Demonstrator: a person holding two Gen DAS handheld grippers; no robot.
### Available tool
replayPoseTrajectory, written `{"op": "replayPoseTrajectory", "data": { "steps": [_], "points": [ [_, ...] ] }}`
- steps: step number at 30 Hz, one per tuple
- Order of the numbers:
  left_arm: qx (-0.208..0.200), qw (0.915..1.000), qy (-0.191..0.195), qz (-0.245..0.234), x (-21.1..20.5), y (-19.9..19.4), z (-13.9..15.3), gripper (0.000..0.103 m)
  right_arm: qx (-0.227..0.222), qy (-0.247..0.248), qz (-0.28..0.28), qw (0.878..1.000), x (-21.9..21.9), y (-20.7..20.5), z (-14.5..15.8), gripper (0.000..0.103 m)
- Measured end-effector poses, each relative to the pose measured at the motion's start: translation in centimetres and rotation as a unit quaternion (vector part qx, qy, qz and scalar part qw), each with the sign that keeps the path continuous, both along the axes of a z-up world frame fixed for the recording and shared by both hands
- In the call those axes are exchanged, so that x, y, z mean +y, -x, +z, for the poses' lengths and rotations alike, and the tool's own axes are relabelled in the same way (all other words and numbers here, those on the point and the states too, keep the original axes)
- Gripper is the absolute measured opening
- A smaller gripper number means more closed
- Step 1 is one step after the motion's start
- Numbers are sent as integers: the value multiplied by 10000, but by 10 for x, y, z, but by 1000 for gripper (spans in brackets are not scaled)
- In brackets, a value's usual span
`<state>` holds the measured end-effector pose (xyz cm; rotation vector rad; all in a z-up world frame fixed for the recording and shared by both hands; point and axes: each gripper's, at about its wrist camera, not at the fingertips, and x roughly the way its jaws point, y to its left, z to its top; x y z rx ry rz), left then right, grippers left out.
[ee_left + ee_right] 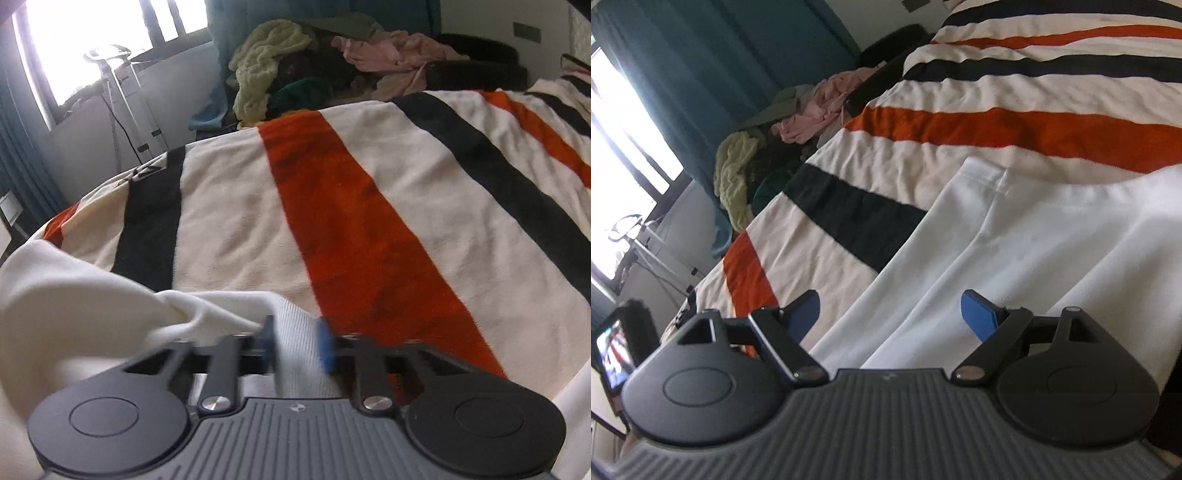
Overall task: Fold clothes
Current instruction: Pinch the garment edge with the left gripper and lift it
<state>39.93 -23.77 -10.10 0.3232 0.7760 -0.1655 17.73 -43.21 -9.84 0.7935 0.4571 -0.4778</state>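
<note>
A white garment [74, 306] lies on a striped bed cover, bunched at the lower left in the left wrist view. My left gripper [297, 341] is shut on a ribbed white edge of it, the cloth pinched between the blue pads [325, 343]. In the right wrist view the same white garment [1015, 240] spreads flat over the cover, with a stitched hem at its far end. My right gripper [894, 315] hovers just above its near part, fingers wide apart and open, nothing held between the blue pads [979, 317].
The bed cover [369, 203] has cream, orange and black stripes. A pile of clothes [295, 62], pale green, pink and dark, sits past the bed's far edge. A metal stand [125, 99] is by the bright window. A phone screen [615, 350] glows at left.
</note>
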Motion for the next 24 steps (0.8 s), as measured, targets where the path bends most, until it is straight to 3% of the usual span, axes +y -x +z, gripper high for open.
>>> {"op": "replayPoseTrajectory", "data": {
  "steps": [4,7,10,13,15,16,21,24],
  "points": [
    [-401,9975,566,-106,17,10,34,15,-44,-138,-191,9997,-6,8,1,86],
    [-830,9883,1207,-427,28,24,72,14,-120,20,-117,9999,0,8,4,85],
    [-1249,9660,2024,-1018,36,41,116,14,-165,182,-86,9997,4,7,8,85],
    [-1625,9328,2803,-1578,45,59,158,15,-188,198,-169,9995,2,8,8,85],
    [-1668,9179,3147,-1750,53,64,161,15,-209,199,-243,9993,0,10,8,85],
    [-1645,9168,3196,-1742,56,65,156,16,-225,206,-278,9991,0,11,9,85],
    [-1086,9373,3014,-1372,71,73,112,33,-326,270,-192,9989,3,11,9,85],
    [-849,9355,3222,-1176,100,94,90,37,-413,251,40,9988,8,8,9,85]
  ]
}}
